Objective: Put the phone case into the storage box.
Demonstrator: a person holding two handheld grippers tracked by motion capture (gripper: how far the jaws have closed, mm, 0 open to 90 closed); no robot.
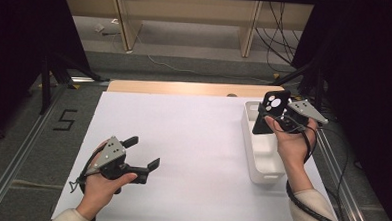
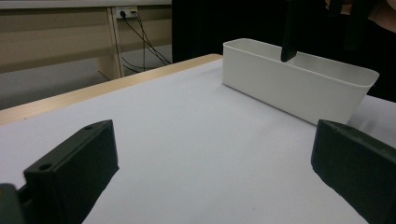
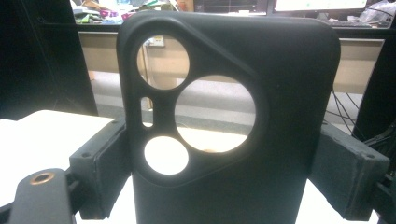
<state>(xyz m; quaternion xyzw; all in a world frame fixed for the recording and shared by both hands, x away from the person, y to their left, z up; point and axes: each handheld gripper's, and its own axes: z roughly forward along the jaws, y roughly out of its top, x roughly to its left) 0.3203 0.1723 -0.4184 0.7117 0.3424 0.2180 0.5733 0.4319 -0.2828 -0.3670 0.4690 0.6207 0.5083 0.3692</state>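
2 grippers are in use over a white table [image 1: 192, 155]. At the right, the right gripper [image 1: 275, 114] clamps a black phone case [image 1: 272, 112] by its 2 long edges and holds it upright above the far end of a white bin [image 1: 261, 166], which sits along the table's right edge. In the right gripper view the phone case [image 3: 261, 140] shows 3 round camera cutouts and 1 narrow slot, with a jaw pressed against each side. At the near left, the left gripper [image 1: 144, 156] hovers low over the table with its jaws spread wide and nothing between them, pointing toward the bin [image 2: 299, 86].
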